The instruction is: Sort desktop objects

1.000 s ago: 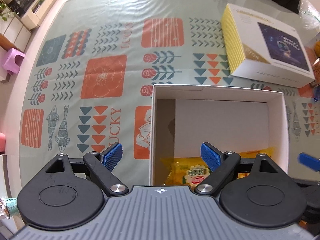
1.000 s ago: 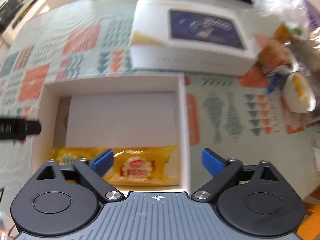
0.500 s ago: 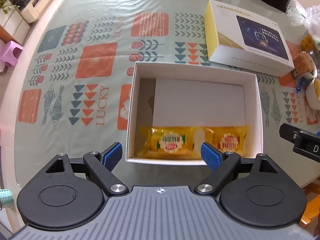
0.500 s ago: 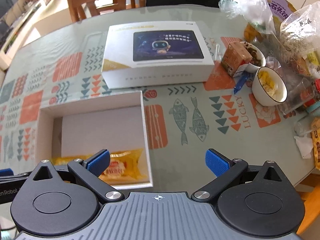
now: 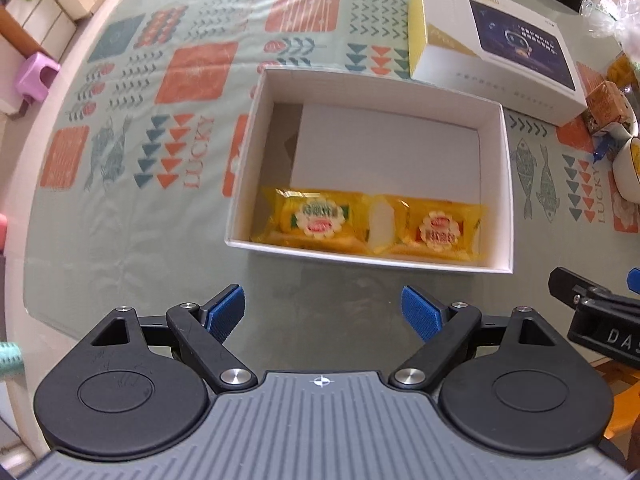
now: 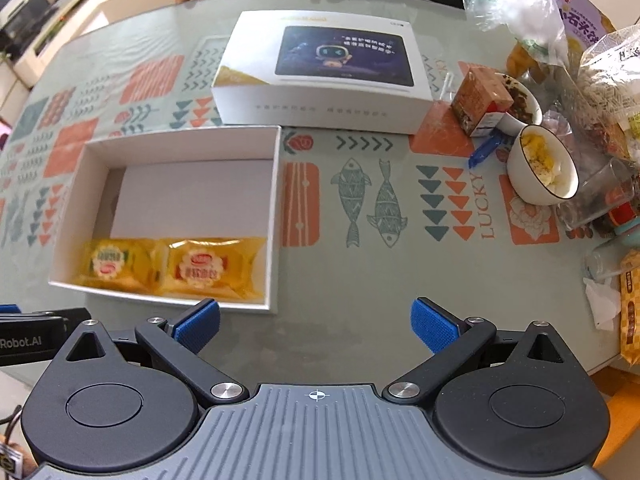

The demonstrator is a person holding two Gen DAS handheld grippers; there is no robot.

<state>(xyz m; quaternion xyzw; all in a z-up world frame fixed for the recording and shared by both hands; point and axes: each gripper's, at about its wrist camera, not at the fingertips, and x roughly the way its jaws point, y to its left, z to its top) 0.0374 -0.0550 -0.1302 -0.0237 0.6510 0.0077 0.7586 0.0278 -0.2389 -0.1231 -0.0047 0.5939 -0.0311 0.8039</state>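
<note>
An open white box (image 5: 505,184) (image 6: 276,208) sits on the patterned tablecloth. Two yellow snack packets lie side by side along its near wall: one with a green label (image 5: 316,218) (image 6: 110,264), one with an orange label (image 5: 438,230) (image 6: 204,270). My left gripper (image 5: 322,312) is open and empty, held back from the box's near edge. My right gripper (image 6: 316,326) is open and empty, near the box's near right corner. The right gripper's body shows at the right edge of the left wrist view (image 5: 600,320).
A closed white product box (image 5: 492,40) (image 6: 320,76) lies behind the open box. At the right are two bowls of food (image 6: 544,172), a small brown carton (image 6: 480,98), plastic bags of snacks (image 6: 560,20) and a glass (image 6: 592,196). A purple stool (image 5: 36,76) stands off the table's left.
Both grippers have pulled back and up from the box. The two packets lie in the box, out of the jaws. The right gripper's view has swung right toward the bowls.
</note>
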